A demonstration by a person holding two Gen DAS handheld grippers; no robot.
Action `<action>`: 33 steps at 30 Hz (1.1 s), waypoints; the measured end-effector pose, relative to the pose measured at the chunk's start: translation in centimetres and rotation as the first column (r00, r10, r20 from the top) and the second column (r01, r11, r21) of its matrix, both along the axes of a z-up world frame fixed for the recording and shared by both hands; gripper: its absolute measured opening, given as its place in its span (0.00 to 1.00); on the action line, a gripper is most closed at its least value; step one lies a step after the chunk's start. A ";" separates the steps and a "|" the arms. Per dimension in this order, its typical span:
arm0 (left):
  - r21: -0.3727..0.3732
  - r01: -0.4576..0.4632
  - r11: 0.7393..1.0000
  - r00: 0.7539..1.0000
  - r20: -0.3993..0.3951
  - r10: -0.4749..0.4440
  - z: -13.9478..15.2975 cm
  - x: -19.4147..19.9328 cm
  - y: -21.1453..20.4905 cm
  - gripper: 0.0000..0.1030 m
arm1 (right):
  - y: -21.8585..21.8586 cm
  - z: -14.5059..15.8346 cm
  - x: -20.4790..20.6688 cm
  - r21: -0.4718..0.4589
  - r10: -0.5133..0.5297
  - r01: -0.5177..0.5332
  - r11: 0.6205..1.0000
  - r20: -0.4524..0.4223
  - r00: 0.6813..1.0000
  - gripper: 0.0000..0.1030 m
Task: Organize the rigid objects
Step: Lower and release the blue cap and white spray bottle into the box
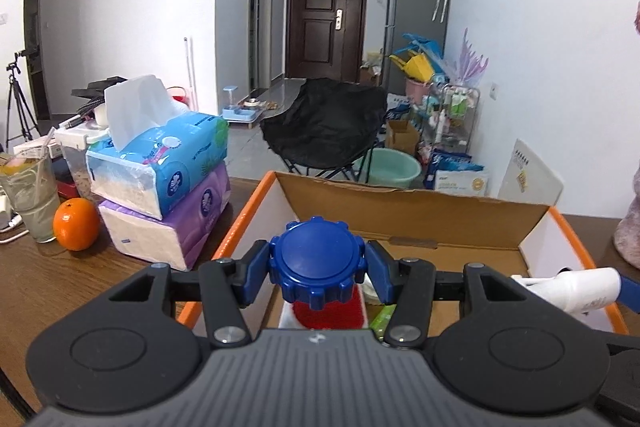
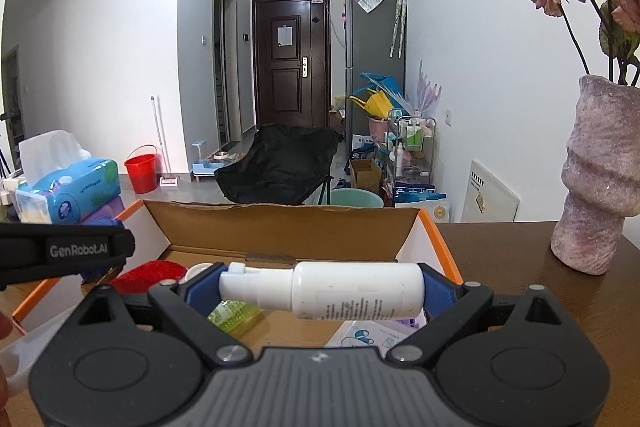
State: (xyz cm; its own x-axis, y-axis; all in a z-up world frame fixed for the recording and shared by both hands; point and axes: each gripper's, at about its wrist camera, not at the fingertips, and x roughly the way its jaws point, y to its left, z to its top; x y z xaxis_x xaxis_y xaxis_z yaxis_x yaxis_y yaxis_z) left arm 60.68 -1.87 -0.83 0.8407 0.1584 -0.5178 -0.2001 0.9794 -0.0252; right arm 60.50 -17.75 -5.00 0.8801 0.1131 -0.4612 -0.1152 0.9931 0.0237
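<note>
My left gripper [image 1: 317, 265] is shut on a blue ridged lid [image 1: 316, 261] of a container, held over the open cardboard box [image 1: 412, 211] with orange edges. A red item [image 1: 328, 313] lies in the box below it. My right gripper [image 2: 320, 293] is shut on a white spray bottle [image 2: 324, 289], held sideways over the same box [image 2: 280, 227]. The bottle also shows at the right of the left wrist view [image 1: 576, 287]. The left gripper's body shows in the right wrist view [image 2: 64, 251].
Stacked tissue packs [image 1: 160, 171], an orange [image 1: 76, 224] and a glass [image 1: 30, 195] stand left of the box on the wooden table [image 1: 80, 279]. A pink vase [image 2: 596, 179] with flowers stands right of the box. A green packet [image 2: 234, 317] and a leaflet [image 2: 368, 335] lie in the box.
</note>
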 end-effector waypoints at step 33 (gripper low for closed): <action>0.015 -0.018 1.000 0.998 0.052 0.017 1.1 -1.4 1.2 1.00 | -0.5 0.1 -0.1 -0.026 -0.012 0.012 1.000 -0.020 1.000 1.00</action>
